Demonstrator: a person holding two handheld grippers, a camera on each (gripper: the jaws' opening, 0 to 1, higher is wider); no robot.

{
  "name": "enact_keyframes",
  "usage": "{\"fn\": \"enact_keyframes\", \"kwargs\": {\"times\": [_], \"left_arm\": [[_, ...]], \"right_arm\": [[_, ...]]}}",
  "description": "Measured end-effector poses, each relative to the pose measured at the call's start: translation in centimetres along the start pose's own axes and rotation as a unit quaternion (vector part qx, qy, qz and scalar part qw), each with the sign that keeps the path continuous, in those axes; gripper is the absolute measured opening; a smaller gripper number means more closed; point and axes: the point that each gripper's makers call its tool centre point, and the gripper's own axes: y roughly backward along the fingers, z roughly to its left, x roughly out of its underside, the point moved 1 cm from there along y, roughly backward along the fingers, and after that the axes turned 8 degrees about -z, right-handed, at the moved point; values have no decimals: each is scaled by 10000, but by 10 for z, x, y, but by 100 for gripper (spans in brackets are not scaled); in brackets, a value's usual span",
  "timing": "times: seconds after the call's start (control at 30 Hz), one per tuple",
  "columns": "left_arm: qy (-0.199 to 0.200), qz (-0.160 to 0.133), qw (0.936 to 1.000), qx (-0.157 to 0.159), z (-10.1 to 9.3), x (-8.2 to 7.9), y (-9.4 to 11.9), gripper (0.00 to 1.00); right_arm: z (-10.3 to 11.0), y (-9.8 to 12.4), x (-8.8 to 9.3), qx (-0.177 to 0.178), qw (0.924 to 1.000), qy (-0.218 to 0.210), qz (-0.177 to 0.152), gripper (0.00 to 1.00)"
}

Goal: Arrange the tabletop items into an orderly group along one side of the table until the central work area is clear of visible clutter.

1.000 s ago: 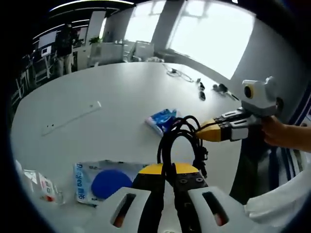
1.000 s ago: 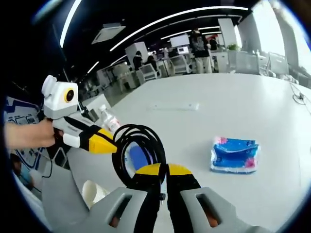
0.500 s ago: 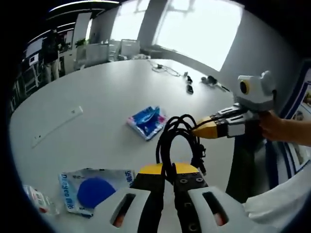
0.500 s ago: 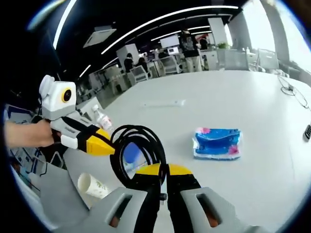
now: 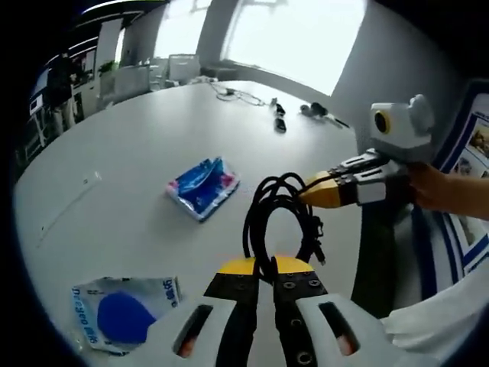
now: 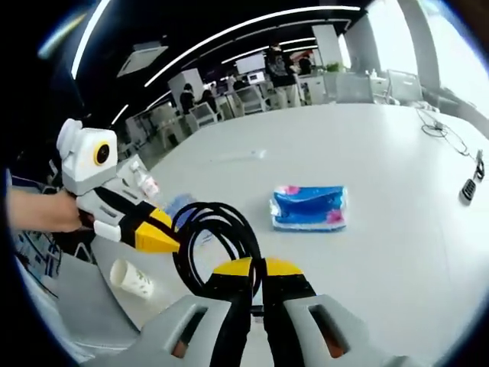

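Both claws, left (image 5: 263, 269) and right (image 6: 256, 269), clamp one black cable (image 5: 279, 218) above the bench (image 5: 137, 191). Blue pack (image 5: 202, 185) lies beyond; cup (image 6: 131, 278) in right gripper view.

— Where on the surface (image 5: 153, 153)?
— Left gripper view: tissue pack (image 5: 202, 186) mid-surface, beyond the coiled cable (image 5: 279, 222); pouch (image 5: 122, 312) nearer, lower left; loose cables (image 5: 237, 95) and small devices (image 5: 280, 122) at the far edge.
— And the right gripper view?
— Tissue pack (image 6: 309, 207) ahead, right of the coiled cable (image 6: 210, 241); paper cup (image 6: 131, 278) lying lower left; bottle (image 6: 145, 183) farther left, behind the other tool (image 6: 170, 243); remote (image 6: 468, 189) far right.
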Motion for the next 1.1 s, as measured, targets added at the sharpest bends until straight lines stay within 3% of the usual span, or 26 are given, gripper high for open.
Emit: {"fn": "enact_keyframes", "kwargs": {"times": [0.4, 1.1], "left_arm": [[77, 210, 9997, 112, -6, 9, -35, 1], [102, 375, 9992, -47, 10, 14, -85, 2]], "right_arm": [[-30, 1, 16, 171, 9995, -200, 161, 0], [-79, -29, 25, 203, 9986, -207, 449, 0]]}}
